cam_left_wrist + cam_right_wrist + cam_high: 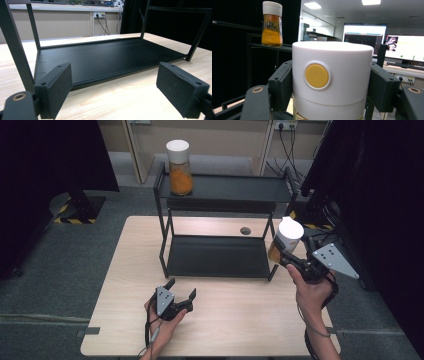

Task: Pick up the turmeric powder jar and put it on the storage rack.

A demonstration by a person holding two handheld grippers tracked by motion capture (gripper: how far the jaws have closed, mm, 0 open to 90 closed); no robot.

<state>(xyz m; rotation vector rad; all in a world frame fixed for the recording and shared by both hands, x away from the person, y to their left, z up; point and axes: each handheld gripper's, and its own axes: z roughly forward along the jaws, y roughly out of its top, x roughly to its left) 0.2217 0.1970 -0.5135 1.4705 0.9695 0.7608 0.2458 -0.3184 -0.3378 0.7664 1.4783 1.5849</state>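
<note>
Two jars with white lids and orange contents are in play. One jar (179, 167) already stands at the left end of the rack's top shelf (235, 187); the other, the held jar (285, 240), sits clamped between the jaws of the right gripper (286, 256), lifted off the table just beside the rack's right front post. In the right gripper view the pads press on both sides of its white lid (332, 72), where a round yellow button faces the camera, and the shelved jar stands ahead and up to that gripper's left.

The left gripper (181, 295) rests low over the table (240, 320) with its jaws spread and nothing between them; the rack's empty lower shelf (107, 57) lies straight ahead of it.

The step in hand looks like the carry: the jar is grasped and raised, not yet placed. The next move probably calls for bringing it higher and forward-left of the right gripper, clearing the shelf's raised edge and end frame, then setting it down upright beside the first jar before releasing.
</note>
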